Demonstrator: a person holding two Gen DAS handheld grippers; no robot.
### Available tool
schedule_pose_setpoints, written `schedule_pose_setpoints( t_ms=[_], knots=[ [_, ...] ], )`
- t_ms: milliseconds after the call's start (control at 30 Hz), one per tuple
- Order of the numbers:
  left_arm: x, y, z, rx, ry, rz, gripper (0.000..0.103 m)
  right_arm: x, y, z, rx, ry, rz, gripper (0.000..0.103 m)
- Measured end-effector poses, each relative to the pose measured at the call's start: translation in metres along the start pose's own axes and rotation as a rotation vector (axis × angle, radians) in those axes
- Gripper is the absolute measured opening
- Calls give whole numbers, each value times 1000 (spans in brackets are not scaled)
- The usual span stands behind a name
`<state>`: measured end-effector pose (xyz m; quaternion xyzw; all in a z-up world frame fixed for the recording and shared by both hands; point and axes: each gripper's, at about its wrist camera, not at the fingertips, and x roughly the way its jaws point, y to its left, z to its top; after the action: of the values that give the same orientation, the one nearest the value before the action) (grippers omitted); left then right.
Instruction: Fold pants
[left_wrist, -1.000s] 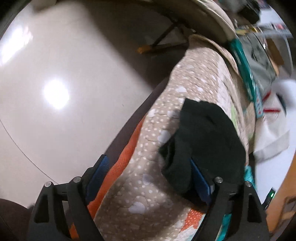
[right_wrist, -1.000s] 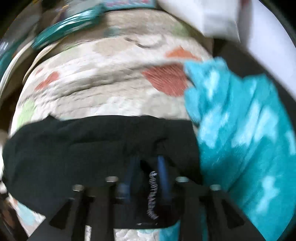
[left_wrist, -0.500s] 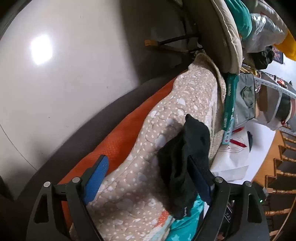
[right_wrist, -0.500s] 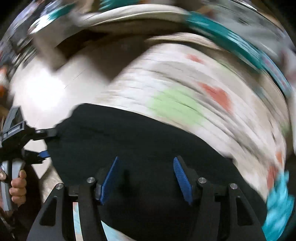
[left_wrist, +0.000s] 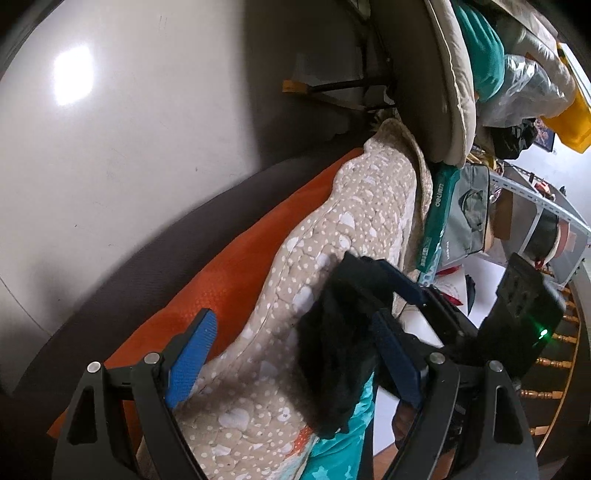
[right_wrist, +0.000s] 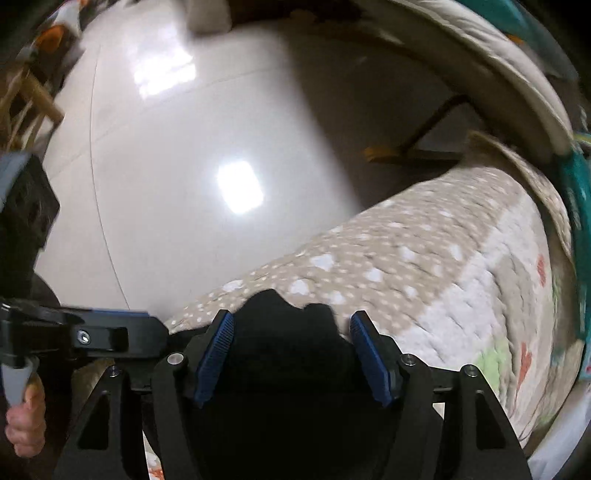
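The black pants (left_wrist: 340, 332) lie bunched on a beige dotted quilt (left_wrist: 351, 229). My left gripper (left_wrist: 295, 354) stands open over the quilt's edge, its right pad beside the pants and nothing pinched. The right gripper (left_wrist: 406, 291) reaches onto the pants from the right. In the right wrist view my right gripper (right_wrist: 291, 350) points steeply down, its jaws opening. The pants (right_wrist: 288, 332) lie between the blue pads, with a small gap on each side. The left gripper (right_wrist: 92, 332) and the hand (right_wrist: 26, 417) holding it show at the left edge.
The quilt (right_wrist: 424, 266) covers an orange cushion (left_wrist: 236, 280) on a dark seat, and a teal blanket (left_wrist: 332, 454) lies near me. Shiny white floor (right_wrist: 184, 147) lies beyond. A padded folding frame (left_wrist: 436, 92) and cluttered shelves (left_wrist: 535, 221) stand at the right.
The right gripper swept across the quilt carrying the pants' edge over, then spread its jaws off the fabric. It now shows in the left view, which has rolled and dipped.
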<state>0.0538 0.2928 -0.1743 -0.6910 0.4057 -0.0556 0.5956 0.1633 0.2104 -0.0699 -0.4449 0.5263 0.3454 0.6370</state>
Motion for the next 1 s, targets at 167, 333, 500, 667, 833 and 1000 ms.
schedule_pose_setpoints(
  t_ms=[167, 333, 500, 667, 833, 1000],
  knots=[
    [-2, -2, 1, 8, -6, -12, 85, -12, 0, -2, 26, -18, 32, 22],
    [-7, -11, -1, 71, -17, -16, 85, -35, -21, -14, 134, -98, 84, 18],
    [-1, -36, -15, 212, 19, -44, 85, -39, -30, -16, 195, -129, 113, 18],
    [10, -63, -33, 394, 47, 8, 85, -49, -33, -15, 219, -151, 115, 18],
    [23, -71, -41, 470, 79, 39, 47, -60, -41, -21, 255, -189, 140, 18],
    [32, -90, -56, 549, 101, 66, 16, -76, -48, -34, 291, -242, 157, 18]
  ],
)
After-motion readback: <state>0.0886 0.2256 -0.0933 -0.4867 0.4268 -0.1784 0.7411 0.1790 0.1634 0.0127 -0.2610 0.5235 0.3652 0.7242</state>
